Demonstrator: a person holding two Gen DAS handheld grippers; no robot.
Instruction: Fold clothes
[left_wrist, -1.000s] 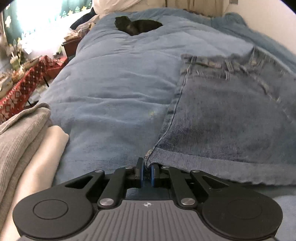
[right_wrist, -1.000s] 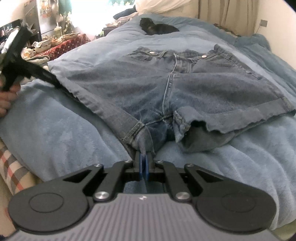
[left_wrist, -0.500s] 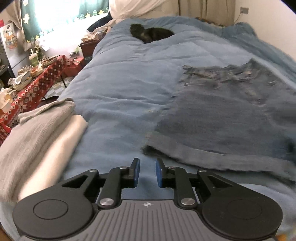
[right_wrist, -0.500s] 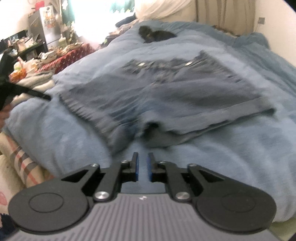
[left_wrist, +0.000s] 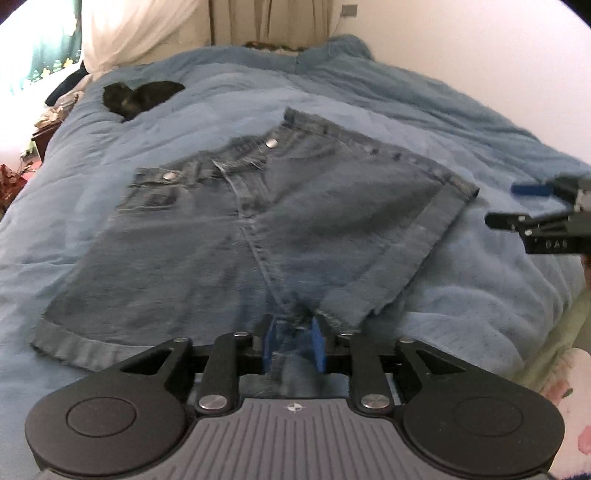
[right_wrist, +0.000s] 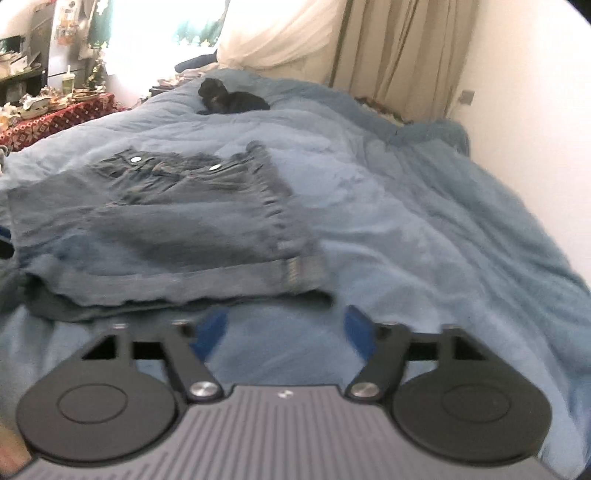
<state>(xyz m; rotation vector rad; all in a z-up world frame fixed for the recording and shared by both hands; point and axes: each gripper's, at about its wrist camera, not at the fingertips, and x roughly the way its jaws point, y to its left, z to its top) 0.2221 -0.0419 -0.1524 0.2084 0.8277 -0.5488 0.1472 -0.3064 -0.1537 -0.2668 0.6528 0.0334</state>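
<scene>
Blue denim shorts (left_wrist: 229, 229) lie flat on the blue blanket (left_wrist: 461, 288), waistband away from me. My left gripper (left_wrist: 293, 343) hovers at the crotch seam. Its jaws are opening, and the cloth lies just ahead of the blue pads (left_wrist: 267, 343), which do not press on it. In the left wrist view my right gripper (left_wrist: 517, 205) enters from the right, beyond the right leg's cuff. From its own camera the right gripper (right_wrist: 284, 332) is opening wide with only blanket between its fingers. It sits just short of the shorts' (right_wrist: 166, 229) cuffed hem.
A black cat (left_wrist: 136, 96) lies curled at the far end of the bed. A white wall (right_wrist: 535, 92) and curtains (right_wrist: 399, 55) border the bed on the right. A cluttered table with a red patterned cloth (right_wrist: 55, 118) stands on the left.
Both grippers let go of the shorts' hem and opened, the right one wide. Both swung to the right along the hem, the left to the crotch, the right to the right cuff.
</scene>
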